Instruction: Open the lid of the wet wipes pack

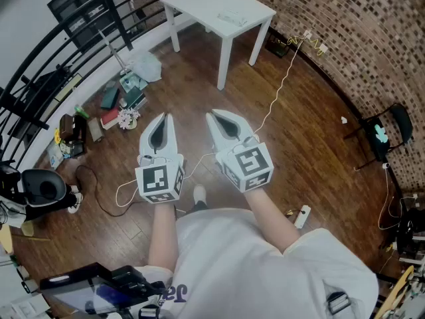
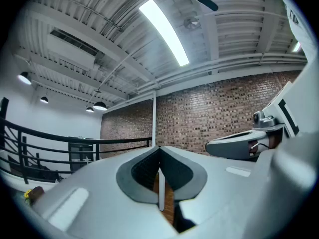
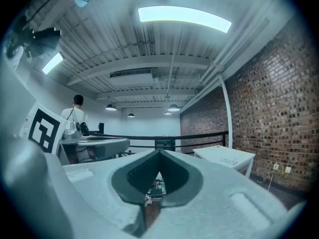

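The wet wipes pack [image 1: 232, 17] is a pale flat packet lying on the small white table [image 1: 199, 5] at the far end of the room, well ahead of both grippers. In the right gripper view the table [image 3: 214, 156] shows at the right with the pack [image 3: 230, 161] as a faint shape on top. My left gripper [image 1: 164, 117] and right gripper [image 1: 211, 115] are held side by side over the wooden floor, close to my body. Both are shut with nothing between the jaws. The tips meet in the left gripper view [image 2: 159, 148] and in the right gripper view [image 3: 159, 153].
Books, bags and other clutter [image 1: 123, 102] lie on the floor at the left below a black railing [image 1: 80, 52]. A white cable [image 1: 282, 85] runs across the floor toward the brick wall. A chair [image 1: 388, 128] stands at the right. A person [image 3: 75, 111] stands far behind.
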`<state>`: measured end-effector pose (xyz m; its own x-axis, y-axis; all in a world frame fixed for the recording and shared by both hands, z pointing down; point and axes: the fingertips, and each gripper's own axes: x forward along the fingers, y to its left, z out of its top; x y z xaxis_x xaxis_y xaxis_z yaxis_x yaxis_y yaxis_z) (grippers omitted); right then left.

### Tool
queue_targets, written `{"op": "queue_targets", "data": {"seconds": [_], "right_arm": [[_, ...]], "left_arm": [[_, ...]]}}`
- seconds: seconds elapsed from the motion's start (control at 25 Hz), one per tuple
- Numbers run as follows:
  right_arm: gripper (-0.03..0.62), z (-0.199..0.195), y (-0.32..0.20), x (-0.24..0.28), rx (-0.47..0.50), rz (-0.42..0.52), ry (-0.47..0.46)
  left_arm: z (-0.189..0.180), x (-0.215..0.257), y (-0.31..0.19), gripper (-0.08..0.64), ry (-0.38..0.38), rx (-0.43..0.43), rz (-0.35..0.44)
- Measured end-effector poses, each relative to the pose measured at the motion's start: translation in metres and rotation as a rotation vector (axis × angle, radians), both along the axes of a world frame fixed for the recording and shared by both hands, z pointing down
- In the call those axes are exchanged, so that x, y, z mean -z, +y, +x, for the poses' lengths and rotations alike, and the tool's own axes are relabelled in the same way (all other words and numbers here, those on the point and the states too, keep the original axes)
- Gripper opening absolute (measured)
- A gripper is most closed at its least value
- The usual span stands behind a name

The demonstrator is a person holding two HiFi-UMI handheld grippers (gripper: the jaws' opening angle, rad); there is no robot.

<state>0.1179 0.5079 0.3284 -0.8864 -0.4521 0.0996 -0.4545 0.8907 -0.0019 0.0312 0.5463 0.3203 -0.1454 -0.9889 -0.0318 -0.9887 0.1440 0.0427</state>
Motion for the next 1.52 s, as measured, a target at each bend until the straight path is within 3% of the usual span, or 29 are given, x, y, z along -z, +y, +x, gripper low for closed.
{"op": "queue_targets", "data": {"seconds": [0.24, 0.48, 0.72, 0.92, 1.12, 1.28, 1.52], "right_arm": [[-0.009, -0.059, -0.028, -0.01, 0.022, 0.006, 0.036], [-0.009, -0.084, -0.093, -0.02, -0.001, -0.03, 0.069], [-0.008, -0.119, -0.191, -0.035, -0.001, -0.064, 0.044], [-0.008, -0.137, -0.3, -0.021, -0.025, -0.037, -0.004], [-0.008, -0.116, -0.393, -0.019, -0.094, -0.021, -0.02], [-0.009, -0.098, -0.459, -0.035, -0.188, -0.015, 0.03], [-0.009, -0.111, -0.525, -0.051, -0.233, -0.063, 0.048]], "left_arm": [[-0.072, -0.019, -0.044, 0.017, 0.068, 0.039, -0.023], [-0.089, -0.036, -0.108, 0.017, 0.125, -0.04, -0.084], [-0.106, -0.052, -0.2, 0.017, 0.084, -0.061, -0.13], [-0.129, -0.035, -0.309, 0.017, 0.02, -0.042, -0.095], [-0.118, -0.027, -0.401, 0.017, -0.005, -0.083, -0.069], [-0.098, -0.037, -0.457, 0.017, -0.032, -0.167, -0.09], [-0.1, -0.044, -0.542, 0.017, -0.023, -0.287, -0.109]]}}
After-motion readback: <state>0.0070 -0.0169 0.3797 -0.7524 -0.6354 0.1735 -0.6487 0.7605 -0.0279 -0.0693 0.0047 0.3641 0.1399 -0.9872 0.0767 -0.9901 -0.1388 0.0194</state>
